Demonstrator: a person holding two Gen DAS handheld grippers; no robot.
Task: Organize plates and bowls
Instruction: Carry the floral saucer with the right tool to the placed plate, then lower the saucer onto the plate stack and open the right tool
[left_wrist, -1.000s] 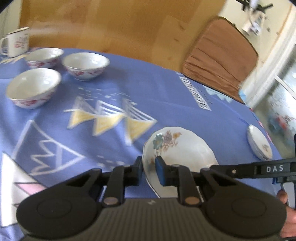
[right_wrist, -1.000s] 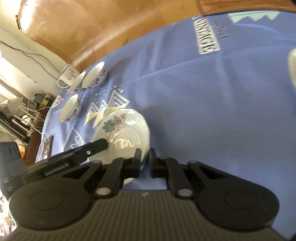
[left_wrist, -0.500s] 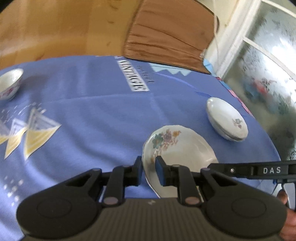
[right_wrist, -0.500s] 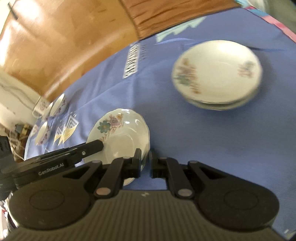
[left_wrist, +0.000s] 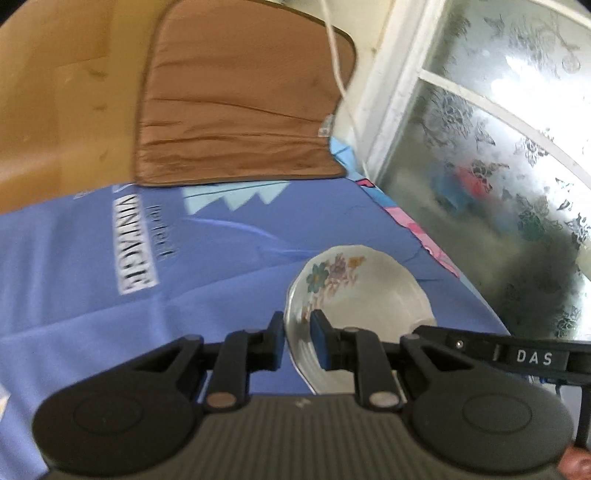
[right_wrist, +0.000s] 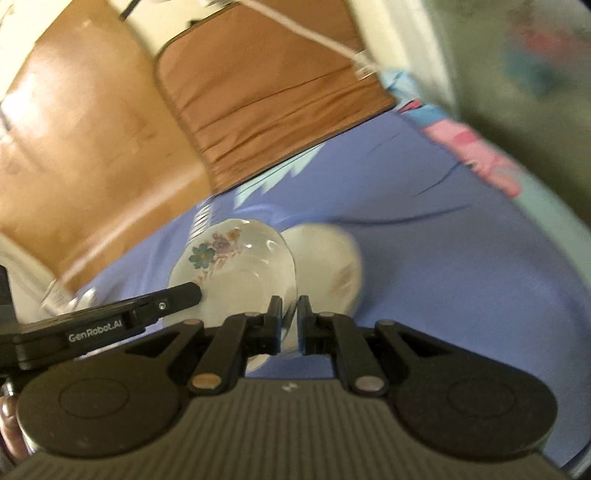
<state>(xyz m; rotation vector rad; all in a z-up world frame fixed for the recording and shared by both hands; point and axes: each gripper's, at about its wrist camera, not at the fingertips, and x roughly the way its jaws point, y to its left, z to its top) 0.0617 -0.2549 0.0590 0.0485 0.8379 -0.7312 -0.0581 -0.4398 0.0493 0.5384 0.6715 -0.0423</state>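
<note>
Carried plate: a white scalloped plate (left_wrist: 364, 295) with a painted flower spray near its far rim, held above the blue tablecloth (left_wrist: 74, 258) by both tools at once; its near edge is hidden behind the gripper bodies.
Left gripper: the left gripper (left_wrist: 297, 334) pinches the plate's left rim, one finger under and one blue-padded finger (left_wrist: 318, 338) over it.
Right gripper: the right gripper (right_wrist: 287, 319) is pressed nearly together on the plate's right rim; in the left wrist view only its side bar marked DAS shows, reaching in from the right.
Plate stack: in the right wrist view a pale, motion-blurred stack of plates (right_wrist: 328, 266) lies on the cloth just behind the held plate, partly covered by it; how many plates it holds cannot be made out.
Cloth: printed with the word VINTAGE (left_wrist: 135, 245) and pale zigzag shapes.
Beyond the table: a brown cushion (left_wrist: 236, 110) on a wooden seat, and a frosted floral window (left_wrist: 498, 166) at right.
Person: only a sliver of a hand (left_wrist: 576, 459) at the lower right corner, mostly cut off.
</note>
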